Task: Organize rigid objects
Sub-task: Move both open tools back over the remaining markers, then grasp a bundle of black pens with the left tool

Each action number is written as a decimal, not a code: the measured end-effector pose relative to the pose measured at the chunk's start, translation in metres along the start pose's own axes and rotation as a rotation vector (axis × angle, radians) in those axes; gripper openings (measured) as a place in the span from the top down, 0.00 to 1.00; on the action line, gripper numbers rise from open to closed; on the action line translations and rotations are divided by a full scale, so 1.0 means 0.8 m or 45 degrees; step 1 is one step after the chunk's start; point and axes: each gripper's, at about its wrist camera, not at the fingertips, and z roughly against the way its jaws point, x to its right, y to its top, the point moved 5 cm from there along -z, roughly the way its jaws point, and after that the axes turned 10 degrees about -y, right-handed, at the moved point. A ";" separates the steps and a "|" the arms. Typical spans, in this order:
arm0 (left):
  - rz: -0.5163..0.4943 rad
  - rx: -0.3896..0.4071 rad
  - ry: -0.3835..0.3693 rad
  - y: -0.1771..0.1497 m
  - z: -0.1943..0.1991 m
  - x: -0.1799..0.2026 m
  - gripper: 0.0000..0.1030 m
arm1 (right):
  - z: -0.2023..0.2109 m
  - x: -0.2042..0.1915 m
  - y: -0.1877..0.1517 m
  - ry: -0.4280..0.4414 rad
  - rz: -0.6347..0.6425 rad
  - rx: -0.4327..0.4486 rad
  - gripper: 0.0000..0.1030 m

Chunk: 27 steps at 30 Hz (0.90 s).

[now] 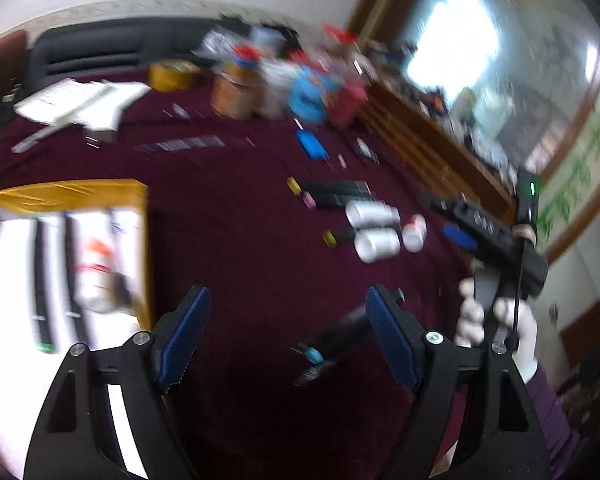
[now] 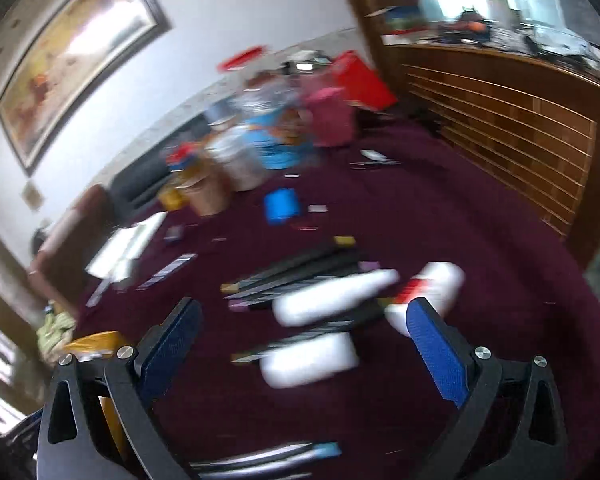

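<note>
Left wrist view shows my left gripper [image 1: 288, 320] spread wide and holding nothing, hanging above the maroon cloth [image 1: 240, 208] beside the yellow-rimmed box [image 1: 136, 200] with pens inside. A dark marker [image 1: 332, 340] lies just under its right finger. My gloved right hand [image 1: 496, 324] grips the other tool's handle nearby. My right gripper [image 2: 304, 320] is released too, tilted over three white bottles [image 2: 332, 296] and dark pens [image 2: 300, 272].
</note>
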 end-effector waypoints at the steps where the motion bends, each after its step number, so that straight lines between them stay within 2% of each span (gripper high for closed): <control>1: -0.024 -0.047 -0.006 -0.007 -0.018 0.010 0.23 | -0.007 0.012 -0.003 -0.008 -0.012 -0.009 0.05; 6: -0.193 -0.229 0.020 -0.043 -0.084 0.056 0.23 | -0.028 0.068 -0.016 0.008 -0.085 -0.022 0.06; 9: -0.275 -0.301 0.052 -0.062 -0.112 0.073 0.23 | -0.038 0.083 -0.025 -0.006 -0.106 -0.033 0.06; 11: -0.318 -0.333 0.057 -0.073 -0.128 0.082 0.23 | -0.035 0.086 -0.023 0.041 -0.132 -0.026 0.06; 14: -0.368 -0.378 0.078 -0.082 -0.152 0.089 0.50 | -0.037 0.079 -0.027 0.045 -0.092 -0.027 0.06; 15: -0.367 -0.390 0.070 -0.086 -0.155 0.090 0.59 | -0.036 0.076 -0.028 0.041 -0.078 -0.025 0.06; 17: -0.362 -0.385 0.045 -0.092 -0.155 0.094 0.67 | -0.035 0.071 -0.029 0.041 -0.052 -0.014 0.06; 20: -0.280 -0.407 -0.050 -0.098 -0.143 0.094 0.67 | -0.036 0.069 -0.030 0.051 -0.042 -0.022 0.06; 24: -0.280 -0.384 -0.048 -0.098 -0.127 0.089 0.67 | -0.041 0.078 -0.031 0.073 -0.088 -0.057 0.06; 27: -0.231 -0.360 -0.058 -0.092 -0.124 0.077 0.67 | -0.044 0.084 -0.031 0.083 -0.125 -0.075 0.06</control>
